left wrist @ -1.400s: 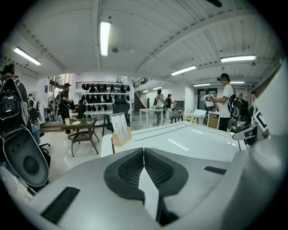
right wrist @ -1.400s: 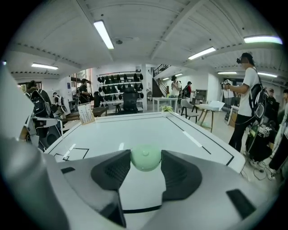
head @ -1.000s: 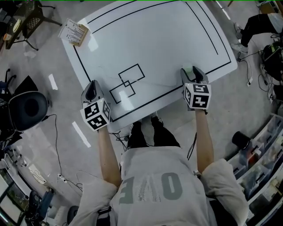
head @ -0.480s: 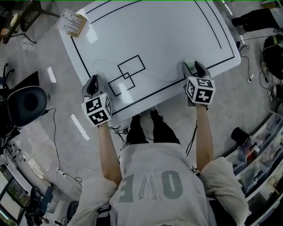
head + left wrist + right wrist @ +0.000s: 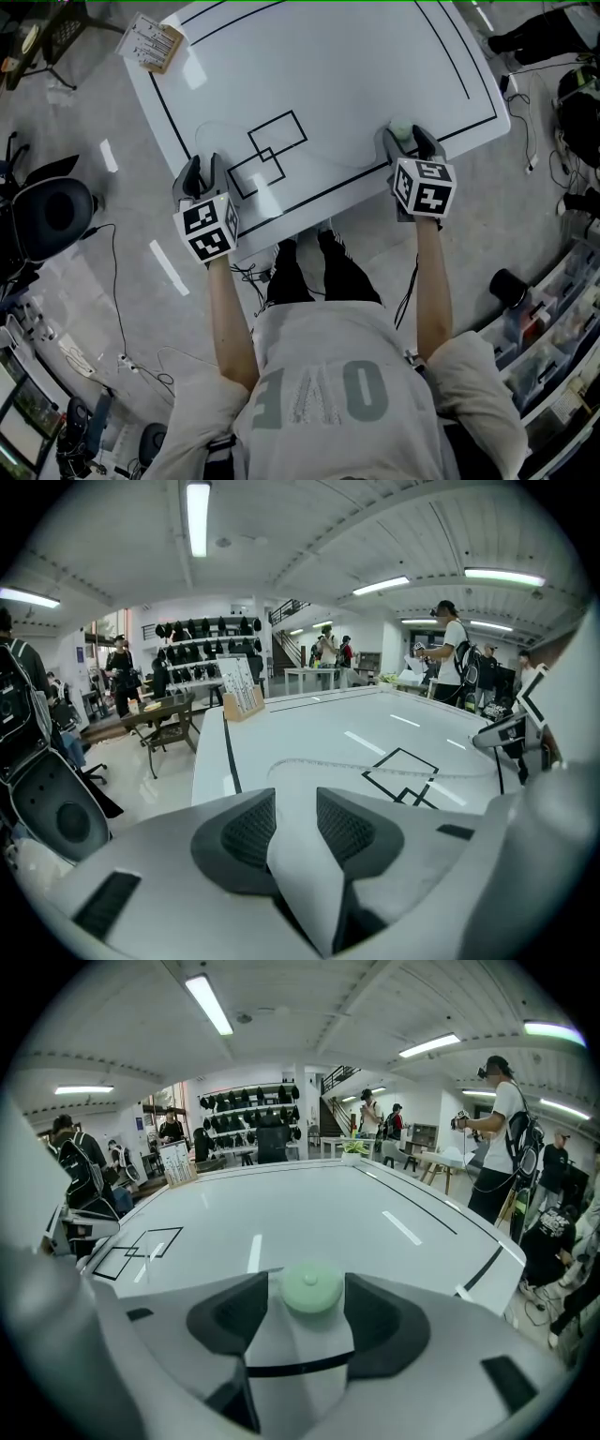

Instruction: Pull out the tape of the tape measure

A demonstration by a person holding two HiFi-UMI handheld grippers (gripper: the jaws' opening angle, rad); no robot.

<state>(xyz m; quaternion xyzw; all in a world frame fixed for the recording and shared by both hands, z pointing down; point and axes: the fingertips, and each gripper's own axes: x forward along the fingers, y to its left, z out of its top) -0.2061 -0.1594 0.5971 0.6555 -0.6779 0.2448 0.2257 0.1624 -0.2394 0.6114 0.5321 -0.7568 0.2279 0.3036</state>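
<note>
Pale-green tape measure point(image 5: 311, 1288) sat between the right gripper's point(image 5: 405, 138) opening jaws, pads just clear of it, while the left gripper point(image 5: 296, 801), shut a second before, was opening empty, tape point(image 5: 292, 759) lying drawn across the white table point(image 5: 356, 66) — pull likely done.

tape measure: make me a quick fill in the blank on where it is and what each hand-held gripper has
1. The tape measure's round case is pale ____.
2. Between the jaws of the right hand-held gripper sits the ____.
3. The pulled-out tape lies in a curve on the white ____.
4. Between the jaws of the left hand-held gripper there is ____.

Missing words: green; case; table; nothing.
The jaws of both hand-held grippers are opening.
</note>
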